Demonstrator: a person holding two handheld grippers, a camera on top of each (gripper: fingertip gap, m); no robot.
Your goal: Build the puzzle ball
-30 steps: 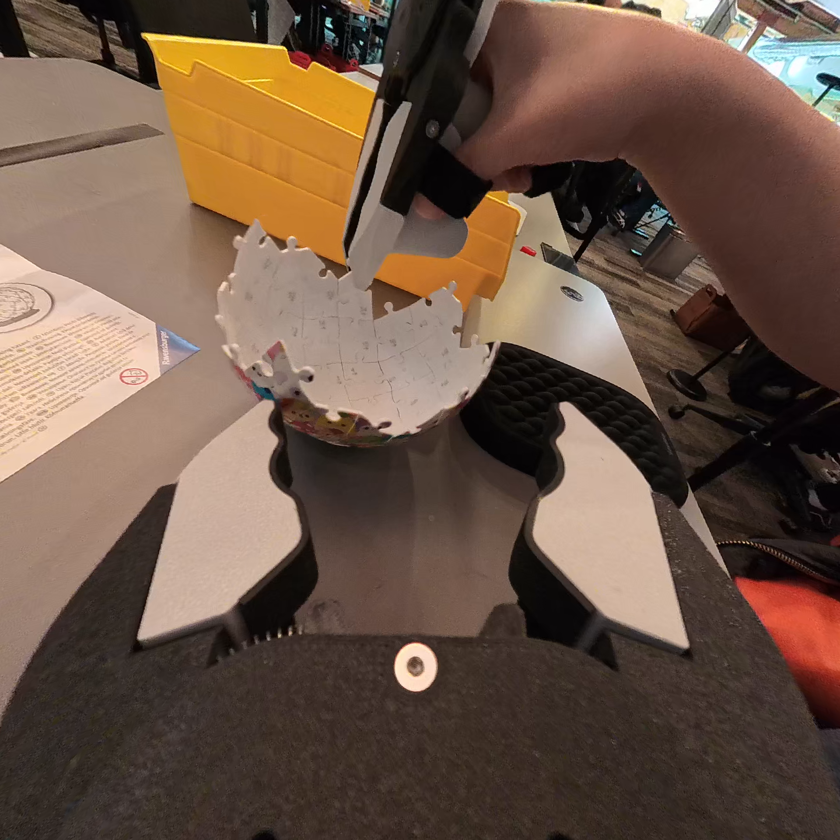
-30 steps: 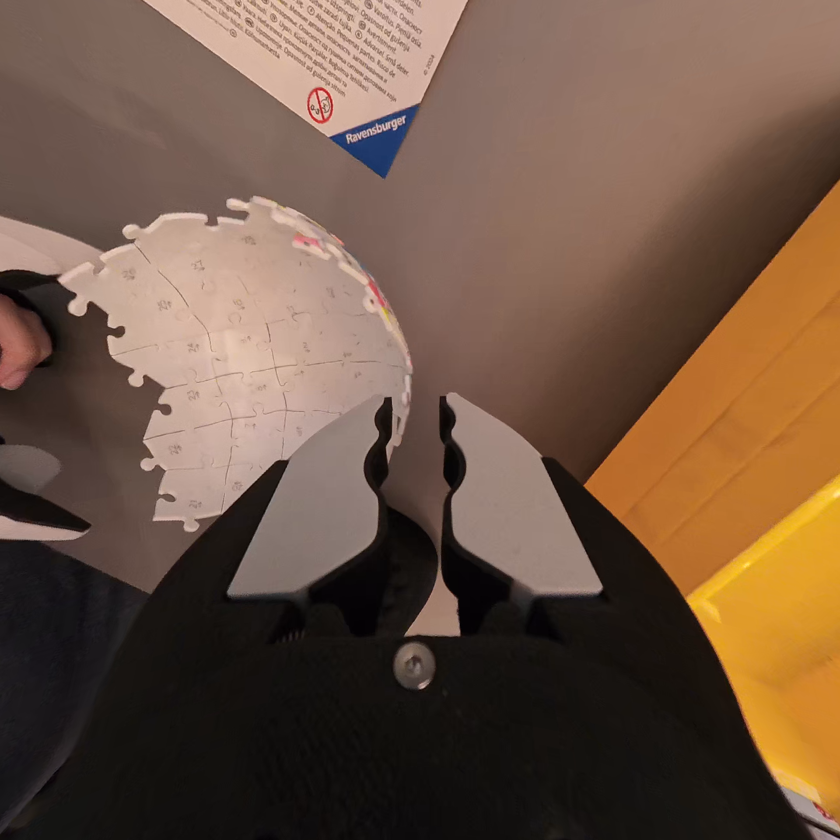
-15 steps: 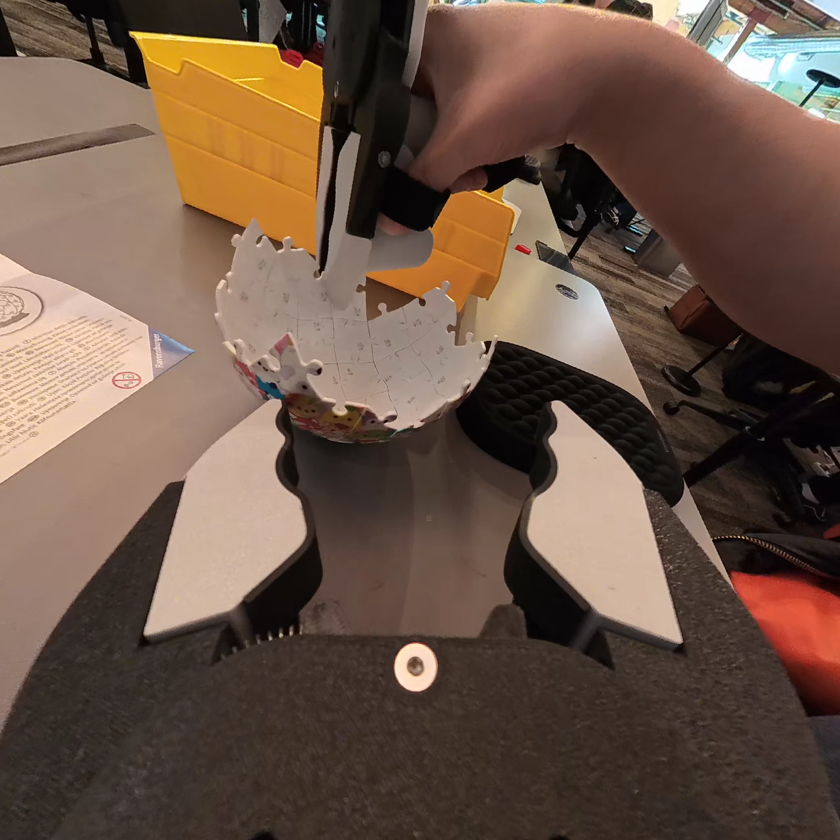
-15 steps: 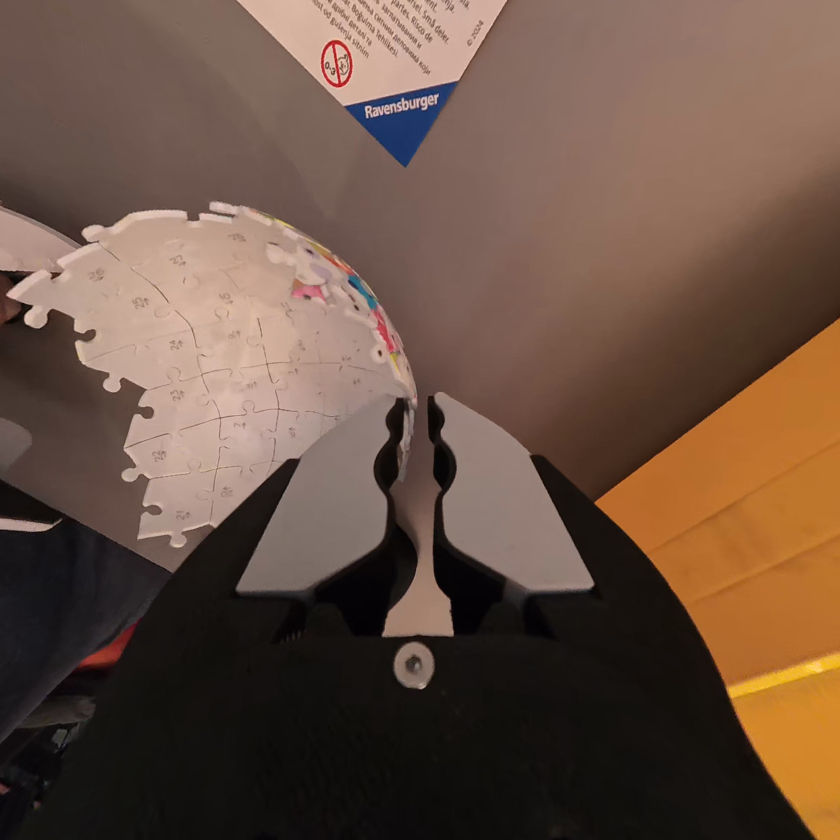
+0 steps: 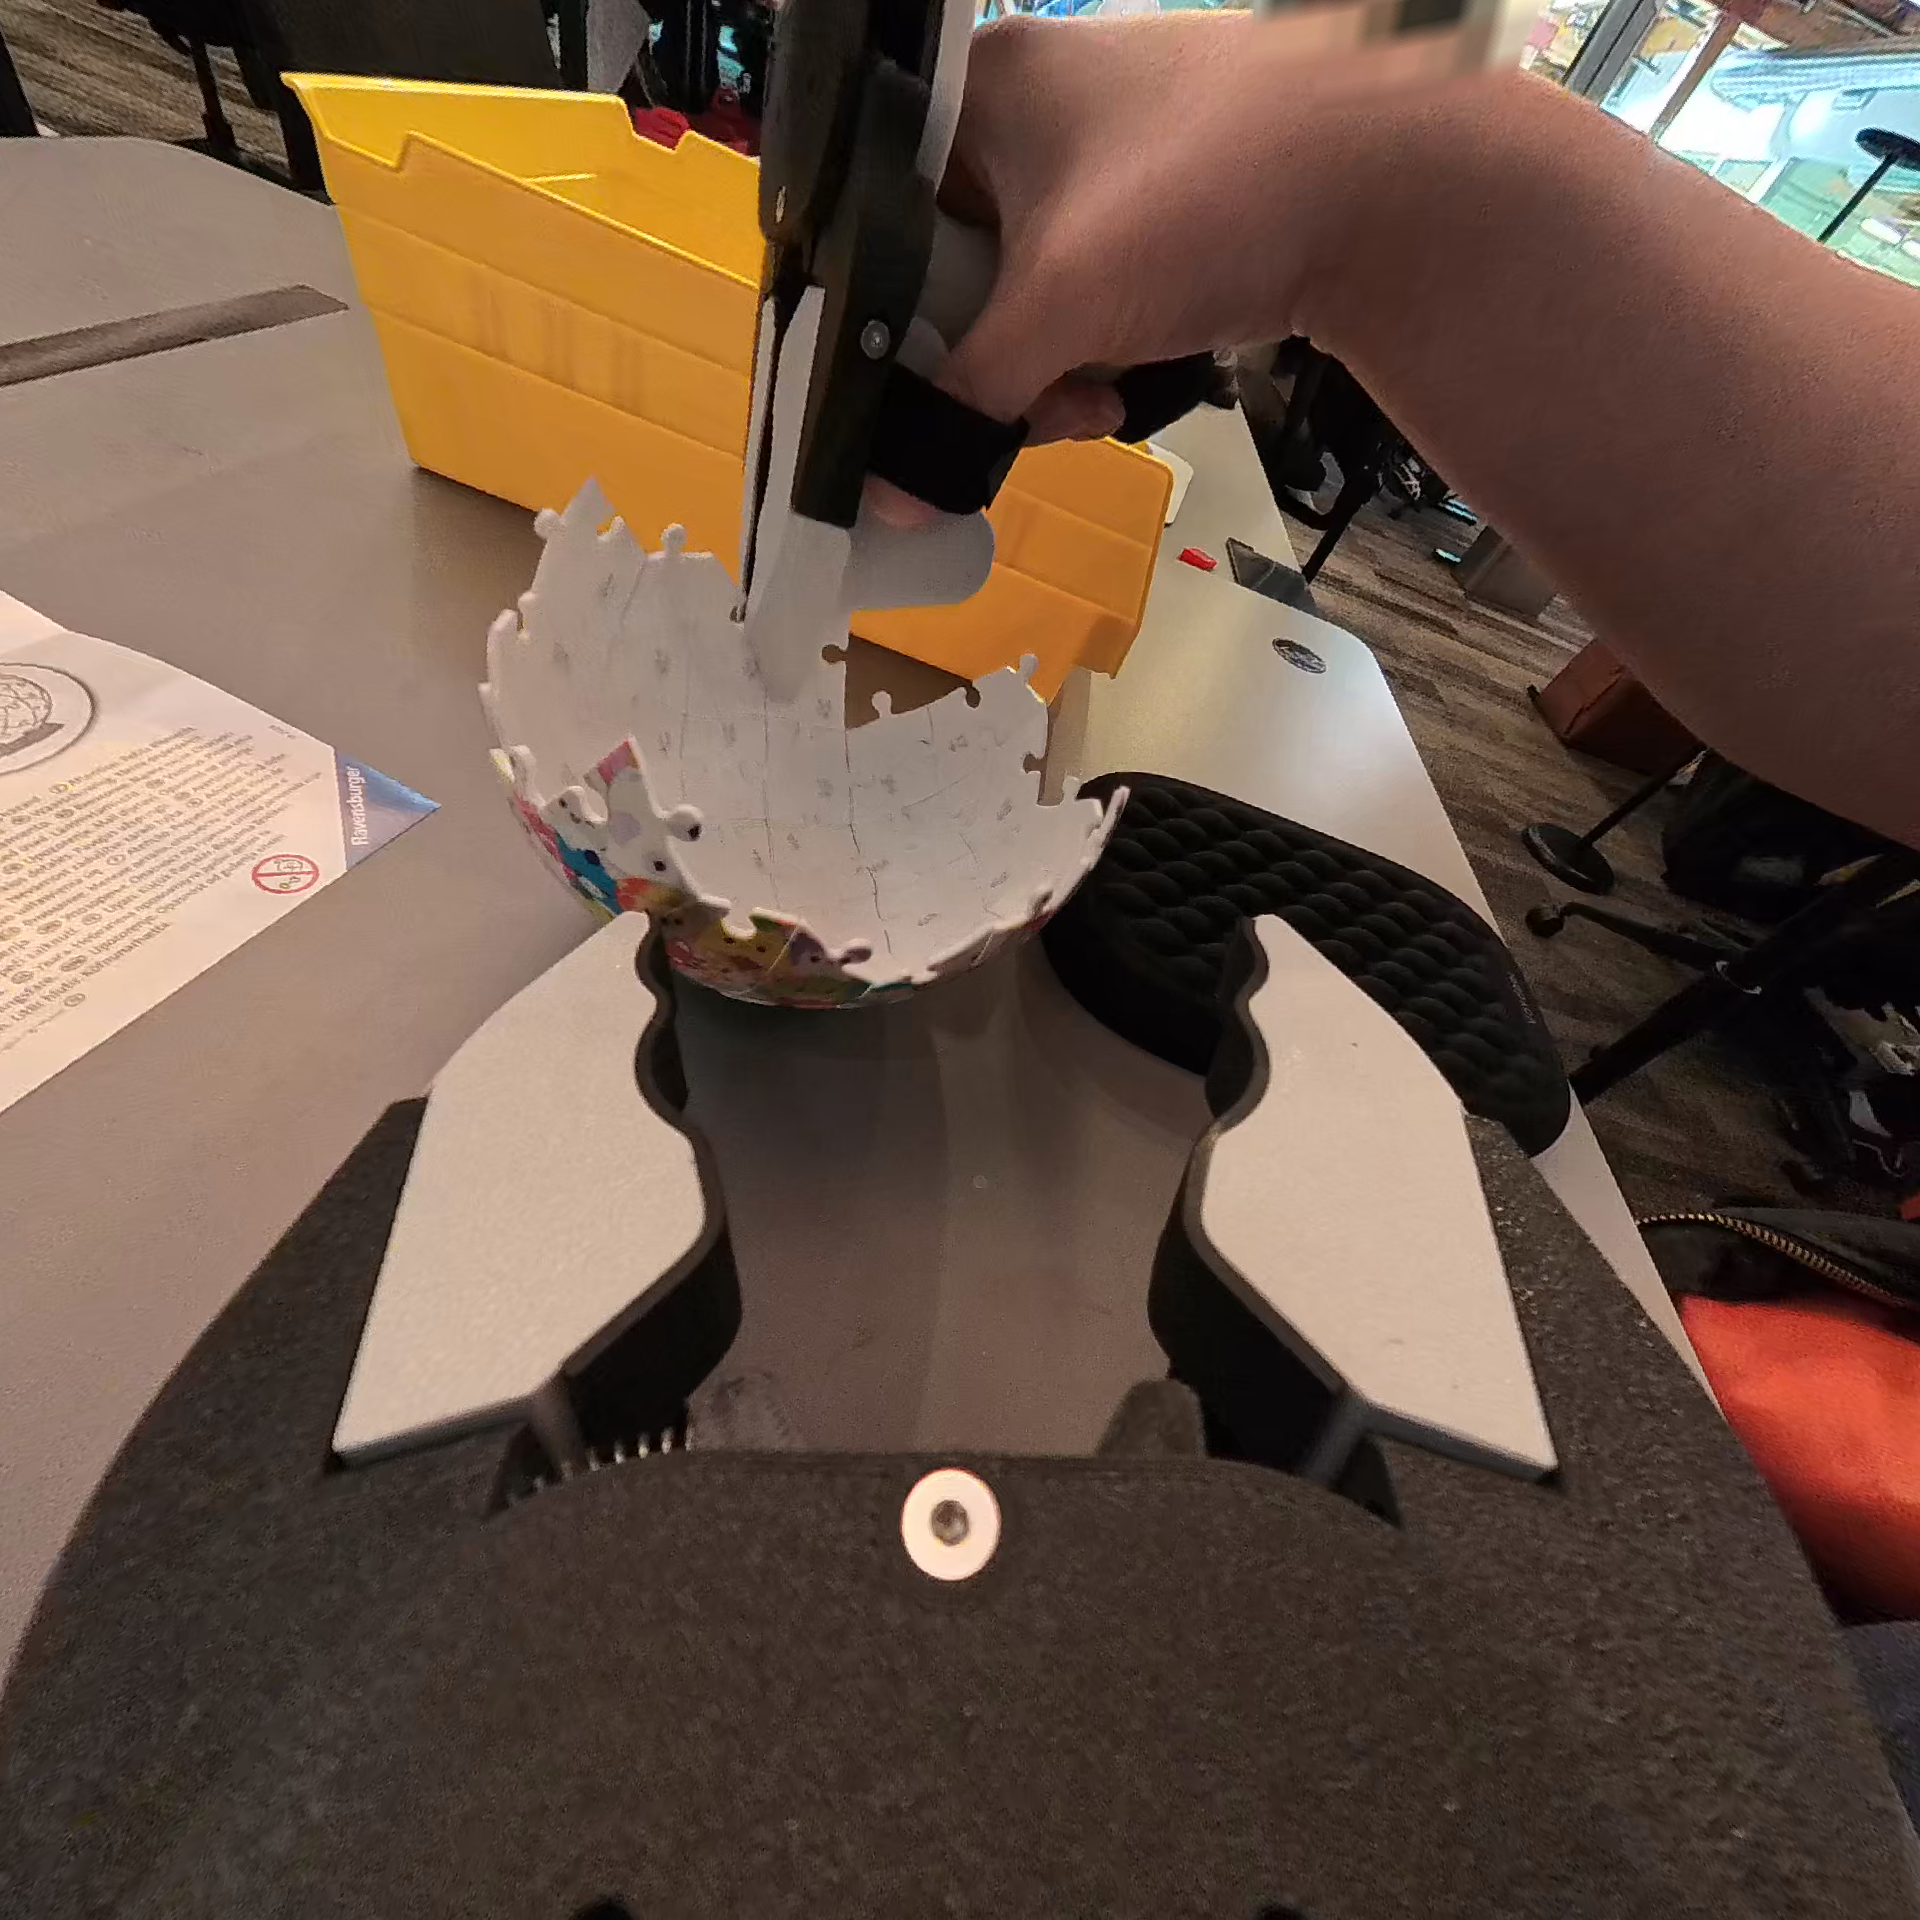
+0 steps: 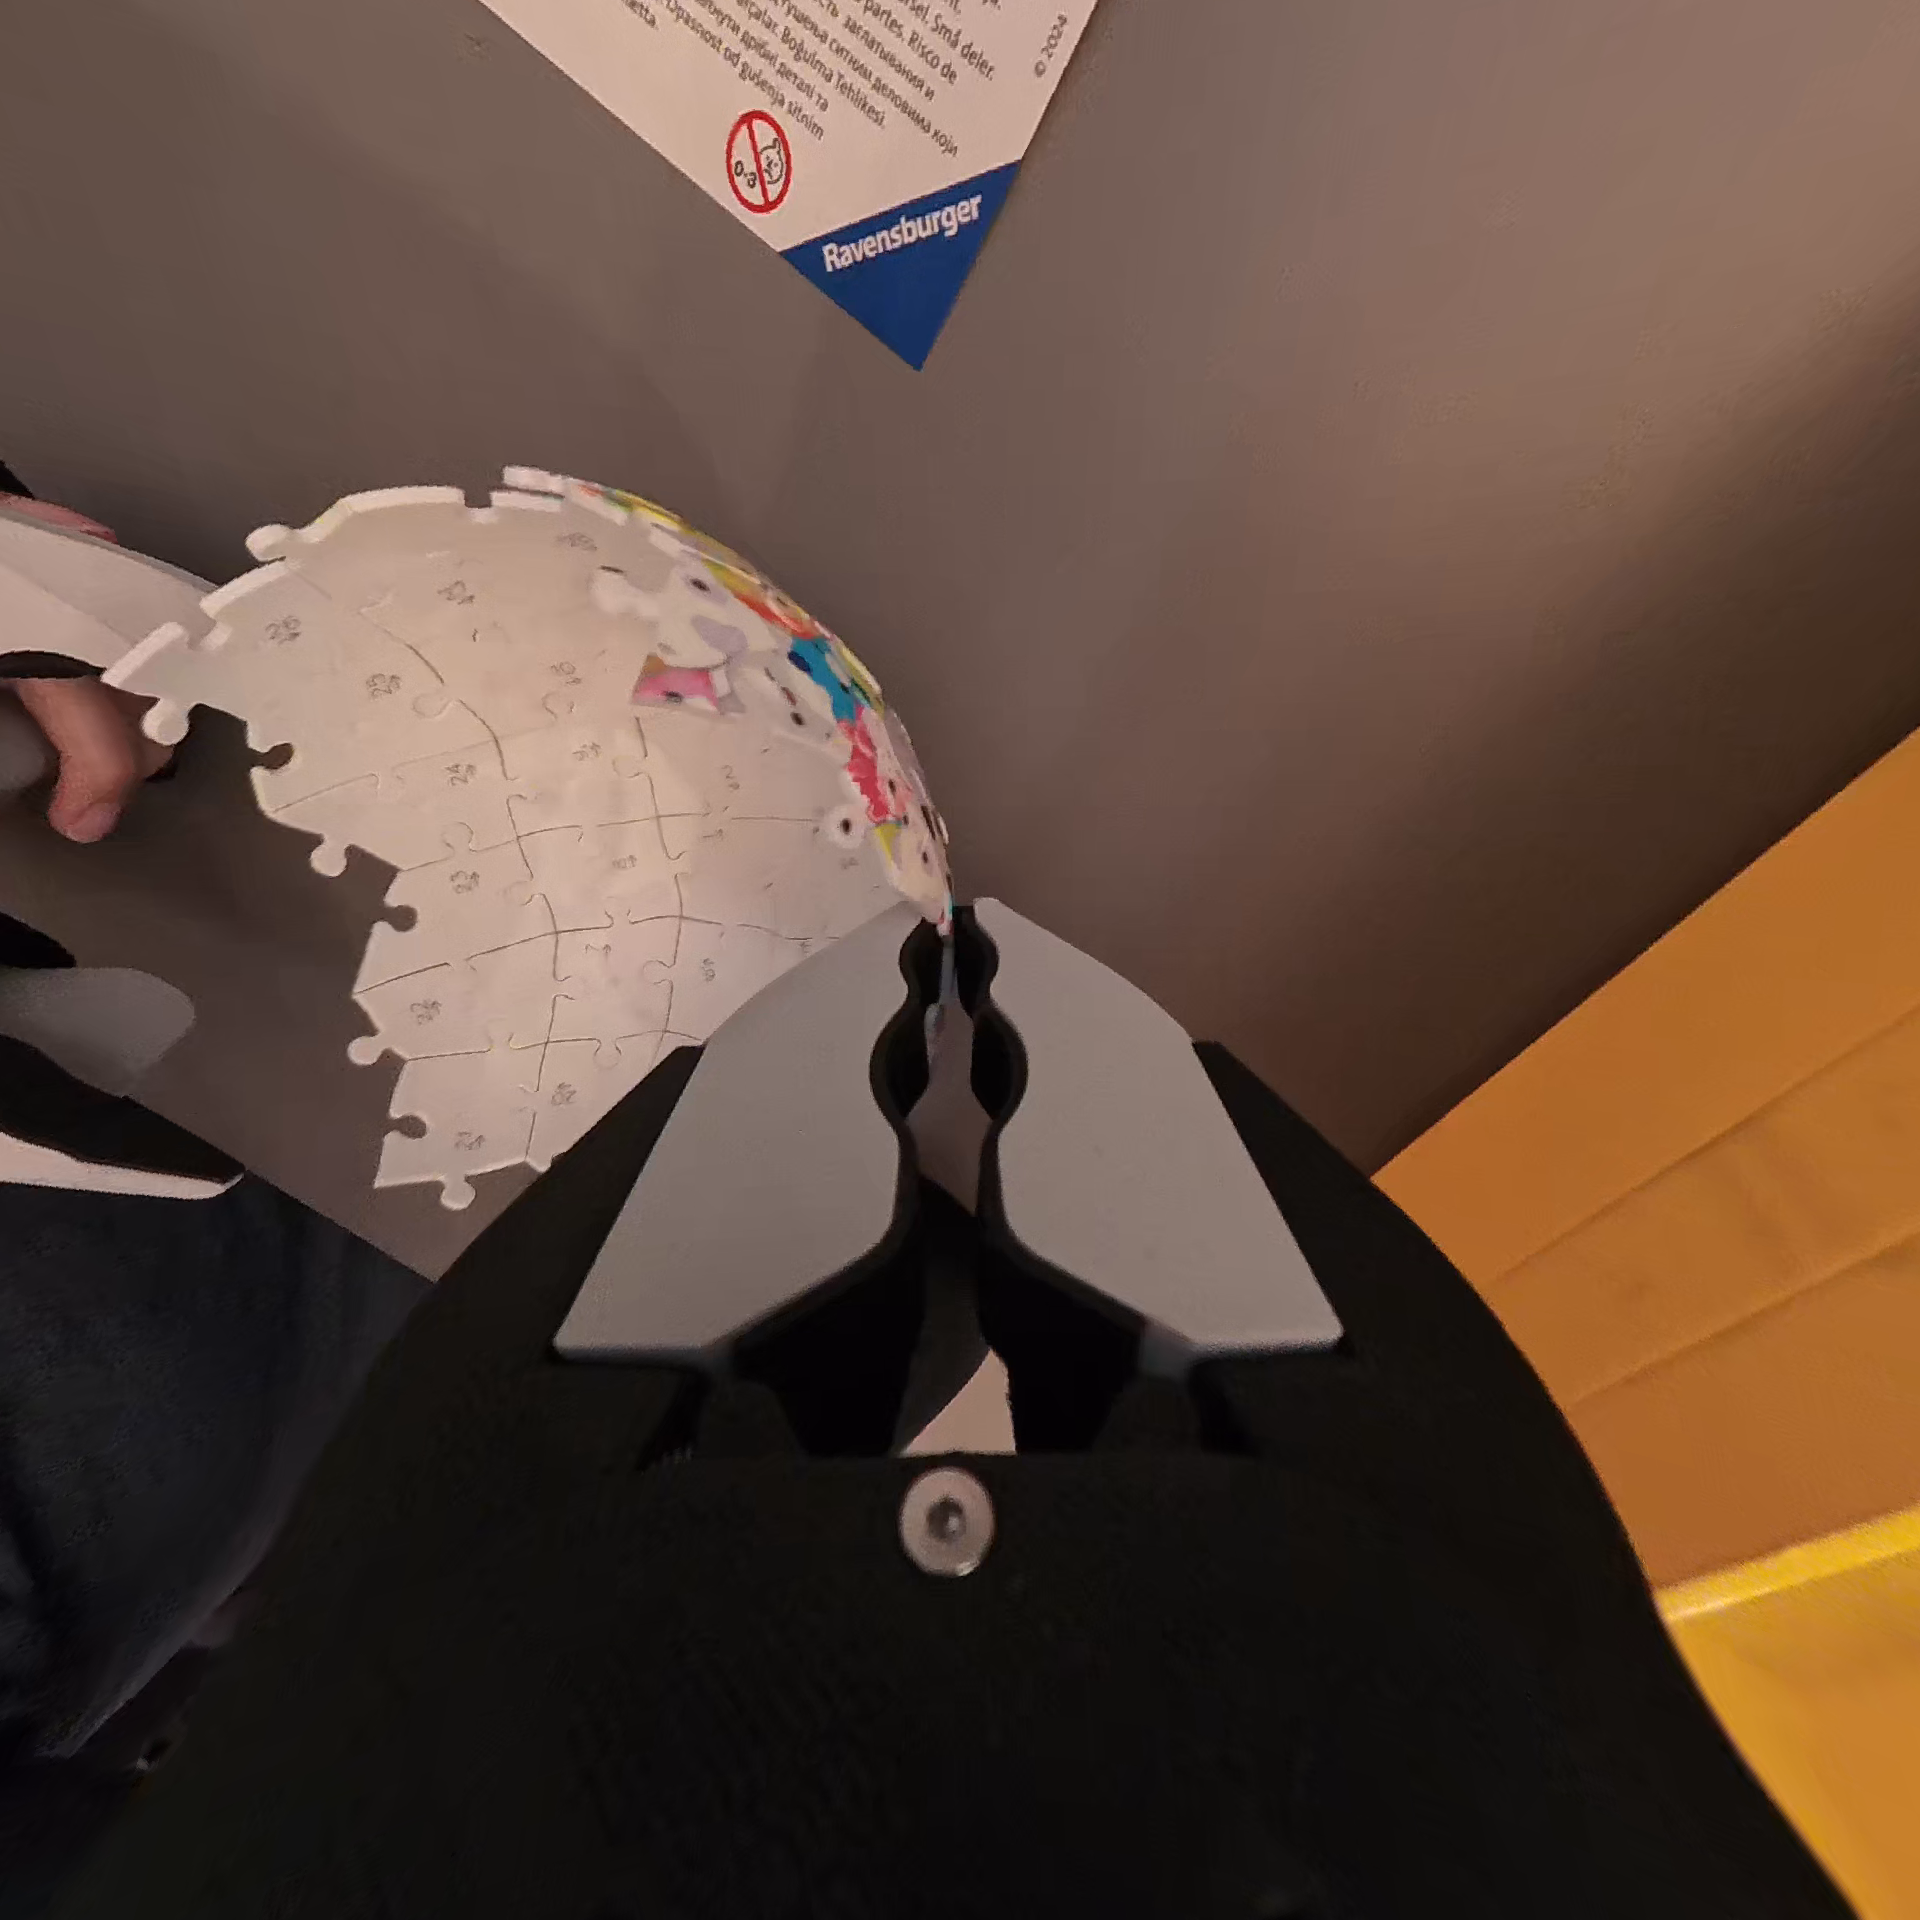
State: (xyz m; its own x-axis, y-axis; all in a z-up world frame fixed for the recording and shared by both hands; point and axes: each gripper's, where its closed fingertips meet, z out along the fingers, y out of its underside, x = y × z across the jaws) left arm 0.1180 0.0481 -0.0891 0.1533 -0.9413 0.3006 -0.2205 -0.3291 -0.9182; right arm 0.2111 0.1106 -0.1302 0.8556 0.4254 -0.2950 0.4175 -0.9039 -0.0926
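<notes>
My right gripper (image 6: 951, 920) is pinching the far rim of the puzzle ball (image 5: 831, 810), one finger inside the shell and one outside, with the thin edge of the wall caught between the tips. My left gripper (image 5: 956, 997) is standing wide apart, holding nothing, its tips just short of the ball's near side with bare table (image 5: 156, 499) showing between them.

I am counting one puzzle ball, half built: an open bowl with a white numbered inside and a colourful cartoon outside, its rim jagged with tabs and notches. It is resting on the grey table between my two grippers. There is one yellow bin (image 5: 582, 343) behind it, one printed instruction sheet (image 5: 145, 831) to the left with a blue corner, and one black textured pad (image 5: 1330, 914) just to the right of the ball.

My left wrist view is showing things the right one is not: the whole bowl from the side, my right hand (image 5: 1122, 239) wrapped around the gripper handle coming down from above, the black pad, and chair legs and floor past the table edge. My right wrist view is looking down into the bowl, showing the pinch on the rim up close, the coloured outer face (image 6: 831, 707) curving away, the sheet's blue corner (image 6: 904, 270), and a fingertip (image 6: 88, 764) of my left hand at the frame's left edge.
</notes>
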